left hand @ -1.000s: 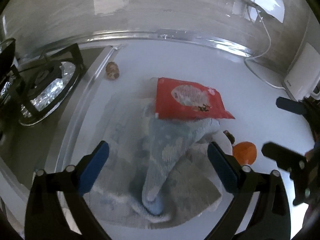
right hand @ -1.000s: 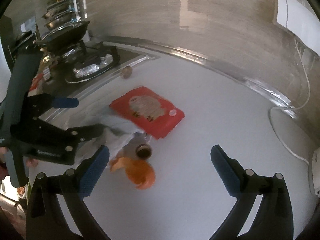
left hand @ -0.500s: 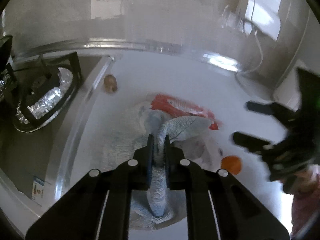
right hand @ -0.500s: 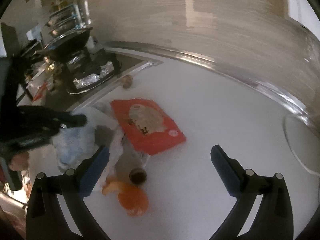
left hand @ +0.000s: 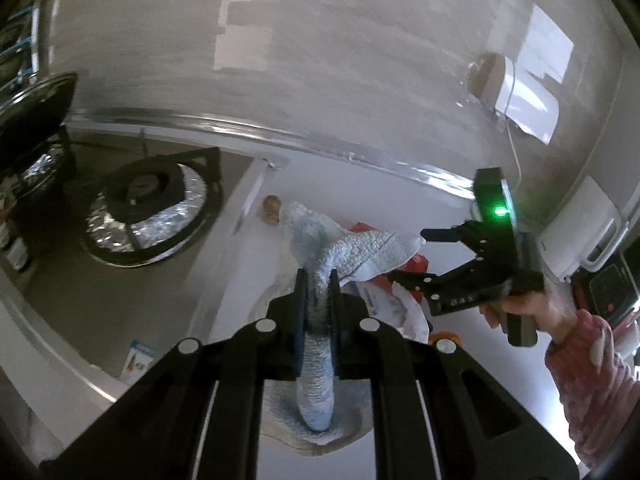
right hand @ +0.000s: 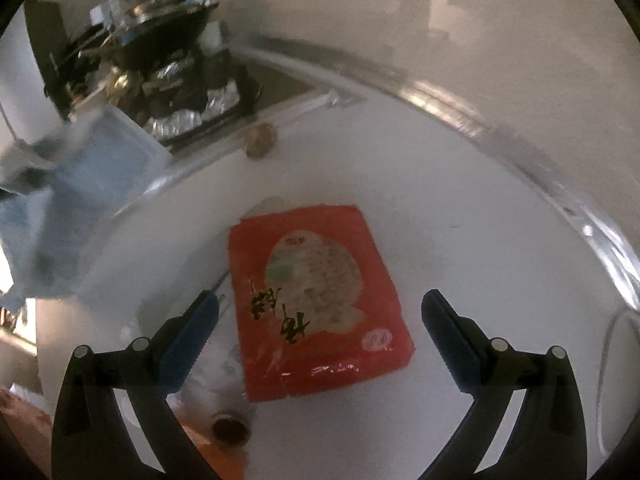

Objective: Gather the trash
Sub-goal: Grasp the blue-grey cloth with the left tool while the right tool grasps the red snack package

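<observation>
Red wrapper lies uncovered, left gripper pinching the towel aside; right gripper, spread wide, should drop squarely over it.

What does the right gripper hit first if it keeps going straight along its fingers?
Most likely the flat red snack packet lying on the white countertop. It sits between the open right gripper fingers; depth is unclear.

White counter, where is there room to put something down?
The white counter is bare right of the flat red snack packet, out to the shiny metal wall strip. It is crowded left of the packet, with wrappers and a small brown cap.
</observation>
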A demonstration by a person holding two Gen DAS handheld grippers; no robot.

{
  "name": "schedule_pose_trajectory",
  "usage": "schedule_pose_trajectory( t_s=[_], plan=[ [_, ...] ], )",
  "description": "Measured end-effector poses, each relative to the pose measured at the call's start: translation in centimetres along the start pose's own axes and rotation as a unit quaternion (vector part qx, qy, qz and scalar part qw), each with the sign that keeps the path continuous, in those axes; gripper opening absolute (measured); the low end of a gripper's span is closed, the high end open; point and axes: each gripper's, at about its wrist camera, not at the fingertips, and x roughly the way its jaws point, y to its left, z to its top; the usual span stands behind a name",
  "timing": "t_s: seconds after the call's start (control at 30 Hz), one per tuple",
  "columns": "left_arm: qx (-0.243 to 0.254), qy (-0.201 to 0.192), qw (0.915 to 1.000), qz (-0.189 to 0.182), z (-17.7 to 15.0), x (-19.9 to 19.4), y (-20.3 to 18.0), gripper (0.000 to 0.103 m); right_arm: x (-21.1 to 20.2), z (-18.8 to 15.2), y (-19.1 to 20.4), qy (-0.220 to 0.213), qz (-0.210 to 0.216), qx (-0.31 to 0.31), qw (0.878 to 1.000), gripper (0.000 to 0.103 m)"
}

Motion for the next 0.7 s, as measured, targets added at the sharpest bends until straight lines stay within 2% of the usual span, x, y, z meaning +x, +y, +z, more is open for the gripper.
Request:
schedule_pose_trajectory(
  t_s=[0.13, 0.27, 0.4, 0.47, 0.53, 0.57, 0.7],
  plan=[
    [-0.013, -0.003, 0.9998, 0.012, -0.3, -1.2, 0.9, 0.009, 1.6, 0.3, 0.0, 0.029, 0.007, -0.025, 0.999, 0.101],
    [-0.025, -0.001, 0.9994, 0.023, -0.8, -1.7, 1.9, 0.009, 2.1, 0.4, -0.3, 0.032, 0.01, -0.024, 0.999, 0.1],
    [-0.033, 0.004, 0.9989, 0.031, -1.3, -1.8, 2.6, 0.009, 2.0, 0.2, -1.8, 0.028, 0.066, 0.027, 0.997, 0.069],
    [-0.037, 0.007, 0.9987, 0.035, -1.5, -2.0, 2.9, 0.009, 1.8, 0.2, -2.2, 0.023, 0.069, 0.039, 0.997, 0.061],
    [-0.04, 0.009, 0.9985, 0.036, -1.7, -2.1, 3.0, 0.009, 1.7, 0.2, -2.4, 0.02, 0.082, 0.055, 0.995, 0.045],
    [-0.04, 0.009, 0.9984, 0.039, -1.8, -2.1, 3.1, 0.009, 1.7, 0.2, -2.4, 0.018, 0.086, 0.061, 0.994, 0.042],
    [-0.044, 0.01, 0.998, 0.044, -2.0, -2.4, 3.5, 0.009, 1.1, 0.3, -2.2, 0.013, 0.093, 0.077, 0.993, 0.022]
  ],
)
